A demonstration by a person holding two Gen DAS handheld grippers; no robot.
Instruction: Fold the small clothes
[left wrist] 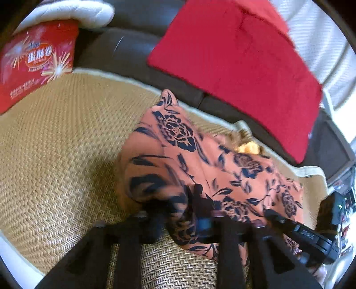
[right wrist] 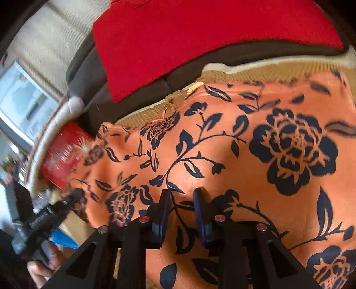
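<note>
An orange garment with a dark blue flower print [left wrist: 200,160] lies on a woven straw mat [left wrist: 62,155]. My left gripper [left wrist: 180,206] is shut on the garment's near edge, and the cloth bunches over its fingers. In the right wrist view the garment [right wrist: 255,155] fills most of the frame. My right gripper [right wrist: 181,200] is shut on a fold of it, with cloth pinched between the two dark fingers. The right gripper also shows in the left wrist view [left wrist: 307,235] at the garment's right end. The left gripper shows in the right wrist view [right wrist: 55,213] at the left end.
A red cushion [left wrist: 240,66] leans on the dark sofa back [left wrist: 124,51] behind the mat. A red printed package [left wrist: 37,60] and a white pillow [left wrist: 73,11] sit at the far left. A window [right wrist: 24,104] is beyond the sofa.
</note>
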